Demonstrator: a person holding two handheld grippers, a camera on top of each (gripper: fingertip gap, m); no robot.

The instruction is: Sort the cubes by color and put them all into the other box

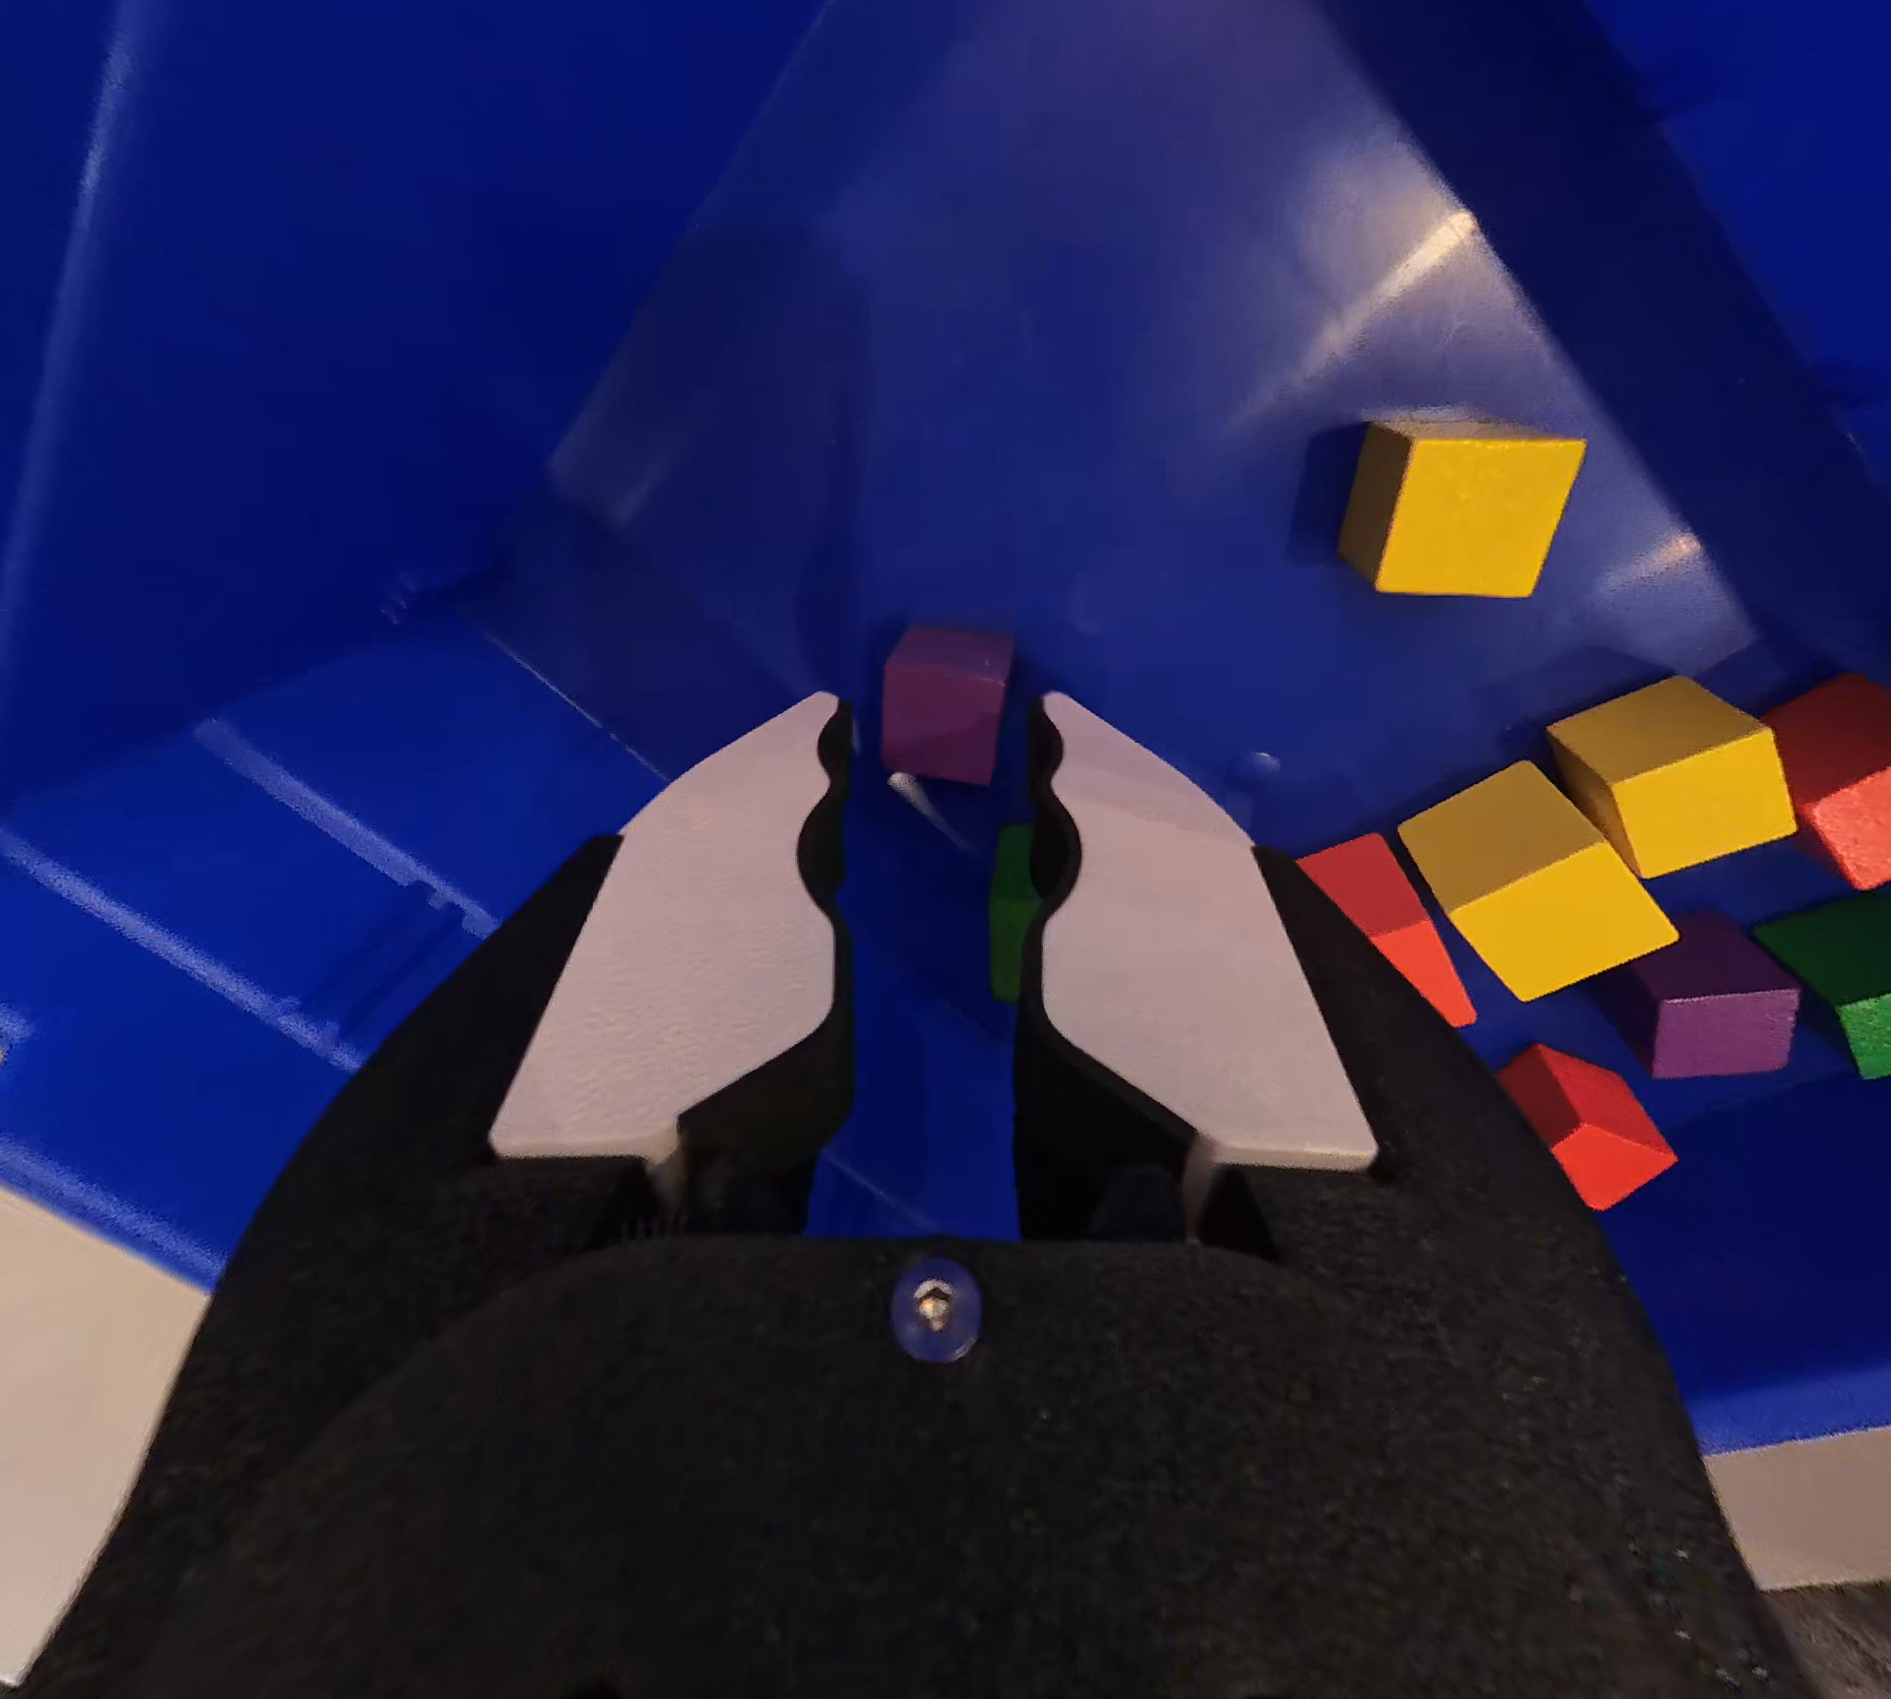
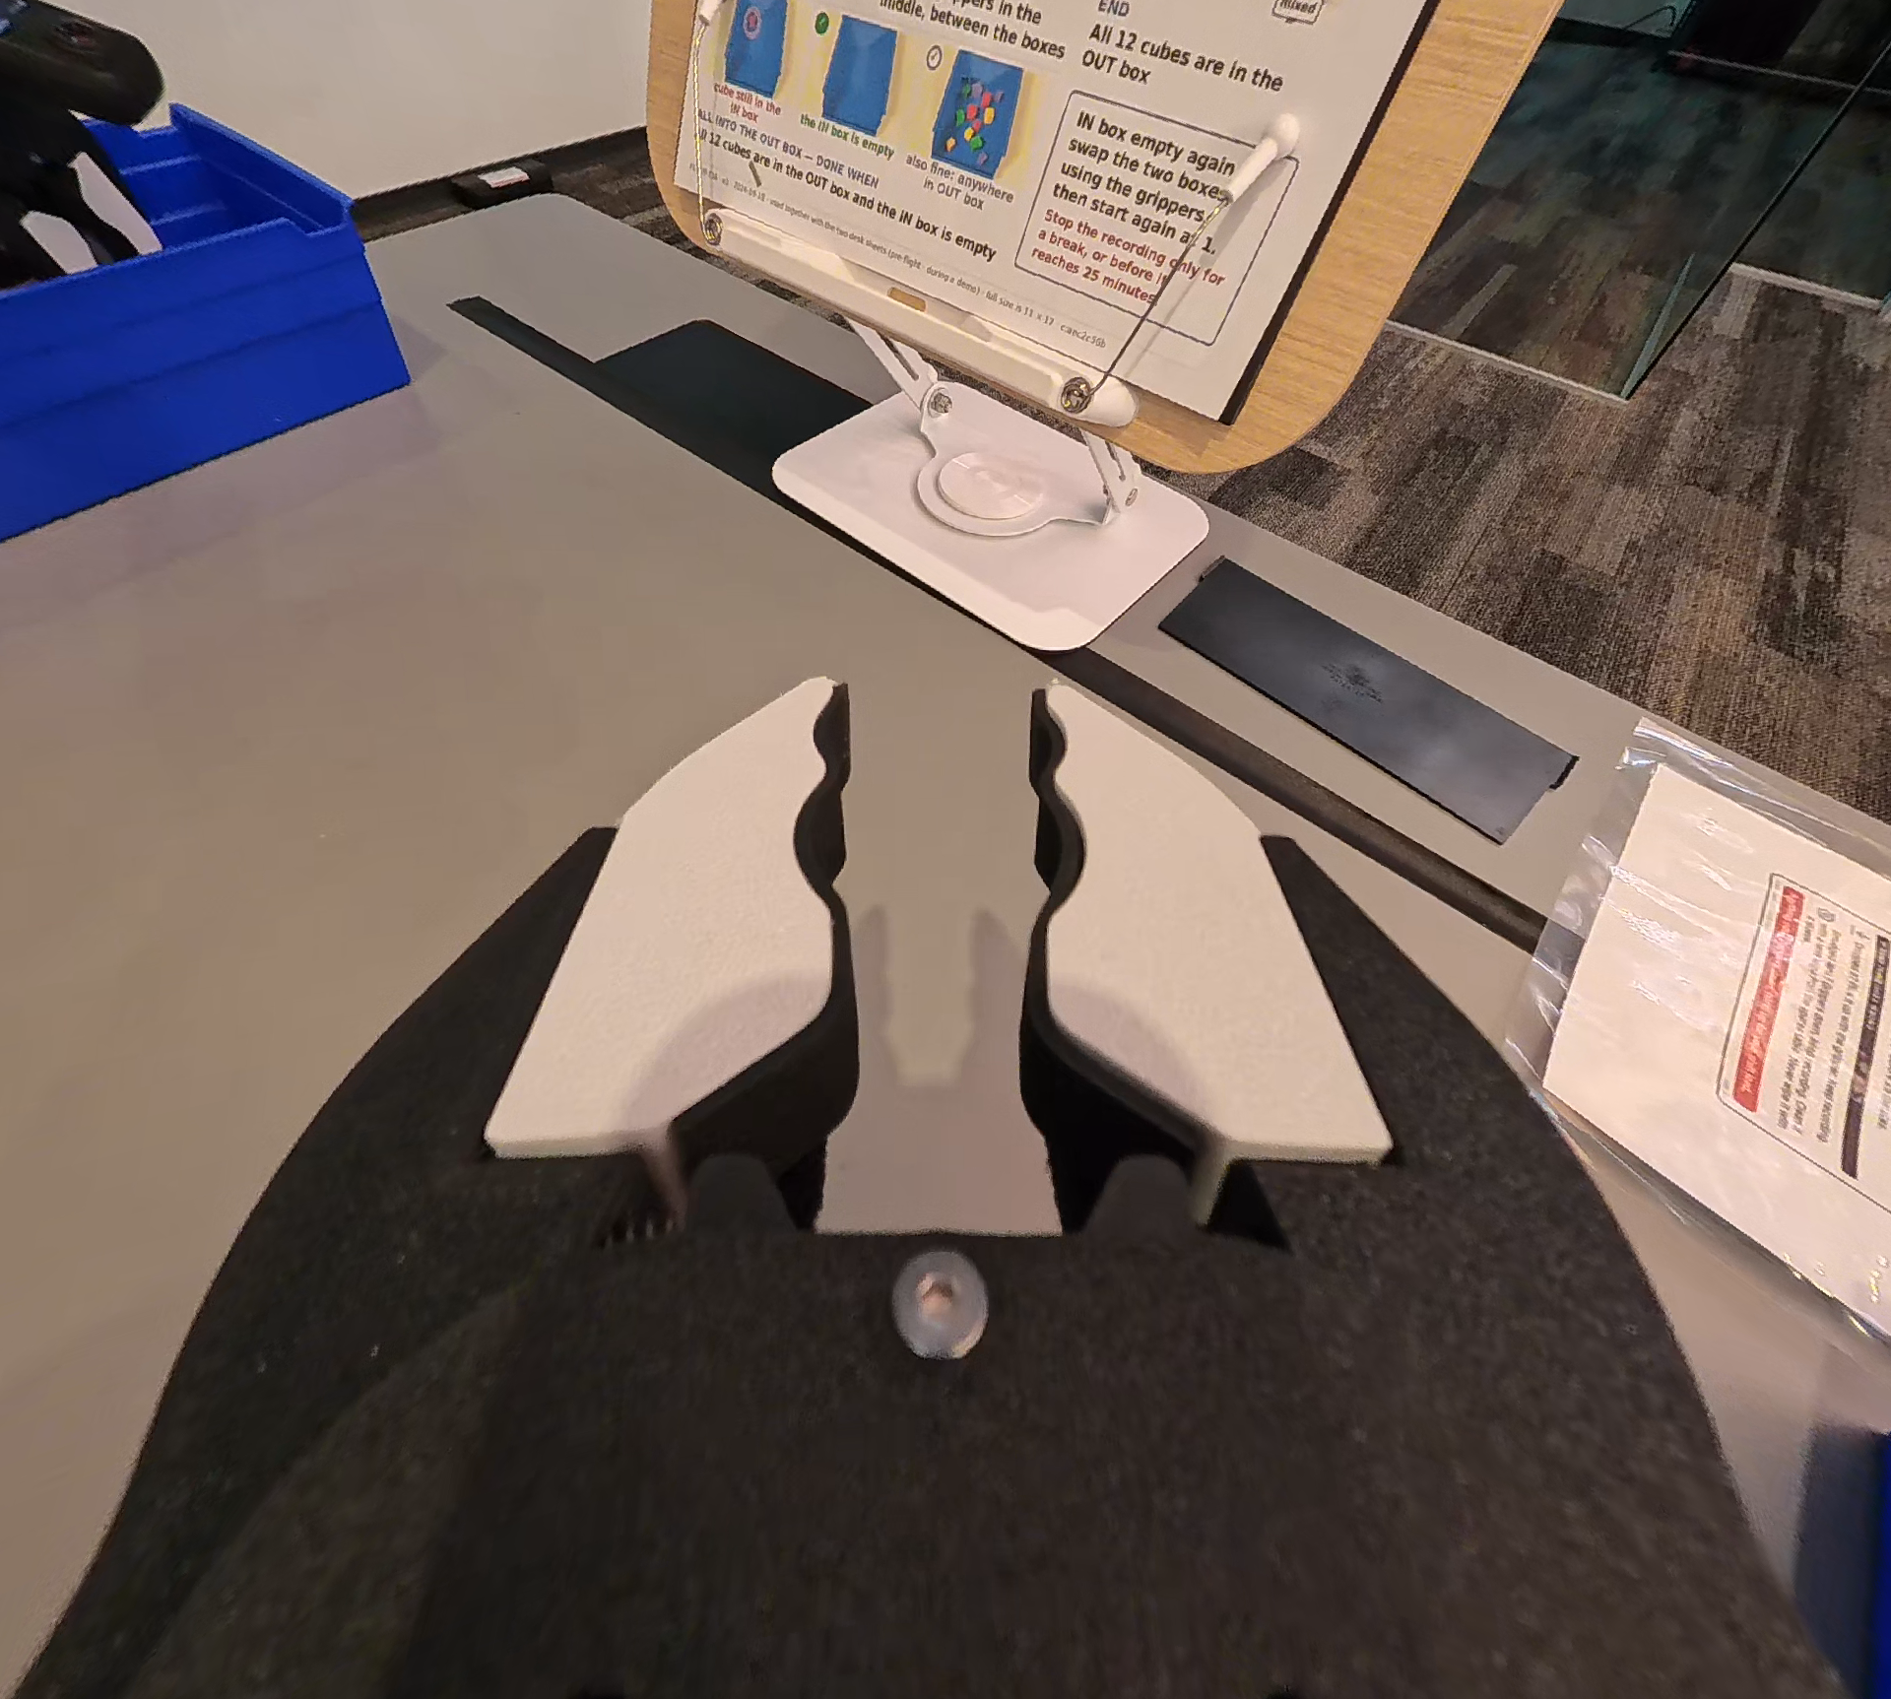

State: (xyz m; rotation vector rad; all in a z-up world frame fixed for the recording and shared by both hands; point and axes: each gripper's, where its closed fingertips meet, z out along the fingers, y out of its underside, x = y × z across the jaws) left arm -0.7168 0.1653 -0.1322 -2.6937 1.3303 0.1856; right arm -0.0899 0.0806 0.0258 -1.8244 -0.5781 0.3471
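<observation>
In the left wrist view my left gripper (image 1: 939, 714) is open inside a blue box (image 1: 409, 217), its tips on either side of a small purple cube (image 1: 943, 703) lying on the box floor, not gripping it. A green cube (image 1: 1011, 913) shows partly behind the right finger. A lone yellow cube (image 1: 1458, 509) lies farther right. A heap of yellow (image 1: 1535, 882), red (image 1: 1586, 1123), purple (image 1: 1709, 1000) and green cubes lies at the right. In the right wrist view my right gripper (image 2: 939, 698) is open and empty over the grey table (image 2: 409, 678). The blue box (image 2: 184, 320) stands far left with the left gripper (image 2: 72, 207) in it.
A wooden board with an instruction sheet (image 2: 1023, 64) stands on a white stand (image 2: 993, 524) at the table's far edge. A bagged paper sheet (image 2: 1740, 1015) lies at the right. Black strips (image 2: 1361, 688) are set into the table. Carpet floor lies beyond.
</observation>
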